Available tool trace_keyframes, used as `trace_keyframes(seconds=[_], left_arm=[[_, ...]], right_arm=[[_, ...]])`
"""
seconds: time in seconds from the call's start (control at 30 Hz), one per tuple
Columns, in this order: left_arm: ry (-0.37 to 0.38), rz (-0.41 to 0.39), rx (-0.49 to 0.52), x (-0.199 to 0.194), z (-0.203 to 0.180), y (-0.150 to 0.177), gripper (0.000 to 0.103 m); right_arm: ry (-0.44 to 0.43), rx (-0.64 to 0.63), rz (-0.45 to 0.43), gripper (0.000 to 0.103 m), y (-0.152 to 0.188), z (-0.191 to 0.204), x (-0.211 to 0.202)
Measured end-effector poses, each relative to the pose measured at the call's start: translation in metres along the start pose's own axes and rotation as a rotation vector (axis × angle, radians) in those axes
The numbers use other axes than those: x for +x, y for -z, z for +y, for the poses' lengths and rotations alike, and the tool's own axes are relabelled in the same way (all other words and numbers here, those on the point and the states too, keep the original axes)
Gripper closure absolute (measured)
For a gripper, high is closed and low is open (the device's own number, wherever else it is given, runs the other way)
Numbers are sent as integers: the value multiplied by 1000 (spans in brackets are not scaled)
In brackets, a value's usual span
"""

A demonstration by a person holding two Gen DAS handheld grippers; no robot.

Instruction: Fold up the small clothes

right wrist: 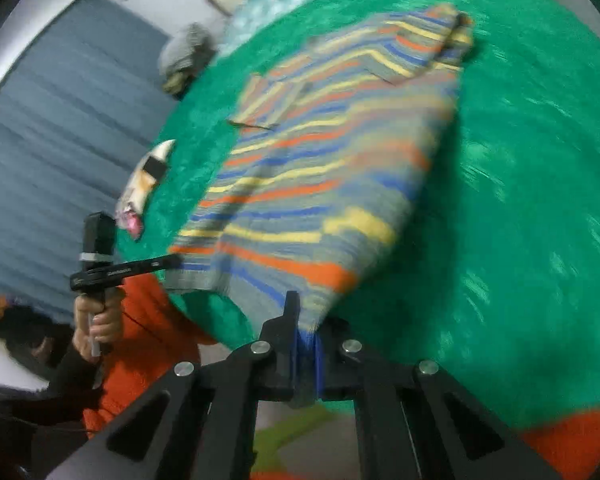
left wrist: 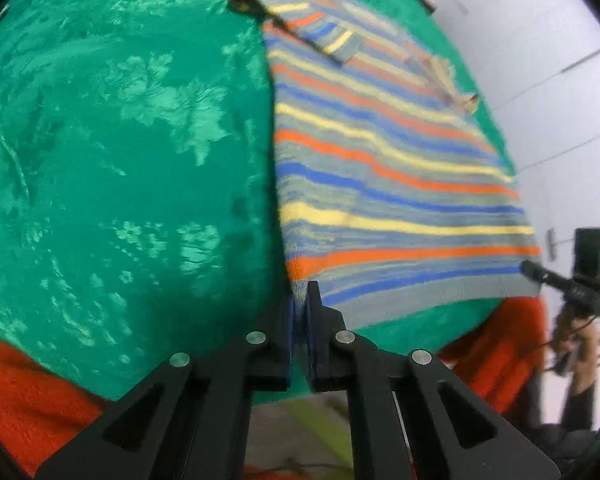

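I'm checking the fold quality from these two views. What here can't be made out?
- Sweater hem corners: hidden between each gripper's jaws, left gripper, right gripper.
- Knit detail: motion blur, right wrist view.
- Small item at the green blanket edge: too blurred to identify.
- Far sleeve: smeared by fisheye, left wrist view.
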State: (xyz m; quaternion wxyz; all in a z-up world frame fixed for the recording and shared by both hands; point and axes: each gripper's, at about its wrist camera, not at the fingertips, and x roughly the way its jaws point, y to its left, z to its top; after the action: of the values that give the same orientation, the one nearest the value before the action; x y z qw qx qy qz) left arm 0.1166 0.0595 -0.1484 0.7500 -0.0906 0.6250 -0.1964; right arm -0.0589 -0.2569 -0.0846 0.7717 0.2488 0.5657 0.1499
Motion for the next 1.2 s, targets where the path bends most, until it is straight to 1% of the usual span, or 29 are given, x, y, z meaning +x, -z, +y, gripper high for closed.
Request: trace_keyframes(seconds=[0.07,0.1,0.13,0.17,0.2,0.23,0.3,0.33,0.37,0.4,0.43,0.47,0.53,0.57,0.6,0.63,0.67,0.7,0.77,0.87,0.93,1.0,1.03,1.07,1.1,1.13,1.17,1.2], left_arm=[[-42,37,-11,25,4,1,96],[-48,52,-25,34,6,1,96],[-45,48,-39,38,8,2,93],[-37,33,-49,37,8,3,88],[-18,20,-54,35,7,5,84],[-1,8,-54,33,5,6,75],[5,-2,-50,34,1,8,74],[-9,6,-41,37,-4,9,86],[-32,18,-26,42,-9,7,99],[-63,23,-8,41,-15,10,100],[-84,23,-1,38,-18,11,100],[-123,23,8,31,-23,12,100],[-156,7,13,21,-24,12,100],[-173,6,14,19,-23,12,101],[-187,22,9,24,-17,11,100],[-197,38,6,30,-17,11,100],[-219,54,11,41,-18,12,100],[-248,52,33,46,-21,13,100],[-290,40,66,50,-31,13,100],[-315,24,82,54,-39,14,98],[-336,17,86,55,-42,16,94],[-350,10,85,52,-43,21,86],[-361,6,86,51,-45,22,78],[-368,4,86,42,-38,27,63],[-394,1,85,40,-38,30,52],[-421,1,82,39,-38,31,37],[-452,-2,65,36,-37,34,34],[-462,1,61,34,-36,37,34]], right_arm=[[83,38,55,96,1,-18,26],[109,50,74,93,3,-25,36],[139,77,94,92,5,-34,47],[137,107,97,91,5,-42,54],[109,133,85,87,3,-47,54],[76,157,70,79,2,-51,51],[-2,183,48,67,5,-55,45],[-23,175,56,67,6,-55,45],[-31,165,72,71,7,-57,49],[-19,155,80,96,7,-57,49],[20,137,77,97,7,-55,44],[56,117,70,97,6,-50,35],[112,100,54,97,7,-41,23],[146,96,47,97,5,-41,18],[200,88,45,97,6,-44,17],[234,87,63,97,8,-49,21],[254,104,99,97,9,-55,33],[261,132,132,97,12,-65,46],[284,133,132,98,11,-68,54],[318,103,117,98,11,-61,53],[322,105,112,99,10,-67,51],[329,100,112,99,11,-68,49],[342,86,111,99,10,-67,49],[350,76,109,98,14,-66,49],[366,58,108,97,14,-64,48],[373,48,108,93,14,-62,48],[377,45,108,89,14,-61,47],[385,43,106,77,13,-56,49]])
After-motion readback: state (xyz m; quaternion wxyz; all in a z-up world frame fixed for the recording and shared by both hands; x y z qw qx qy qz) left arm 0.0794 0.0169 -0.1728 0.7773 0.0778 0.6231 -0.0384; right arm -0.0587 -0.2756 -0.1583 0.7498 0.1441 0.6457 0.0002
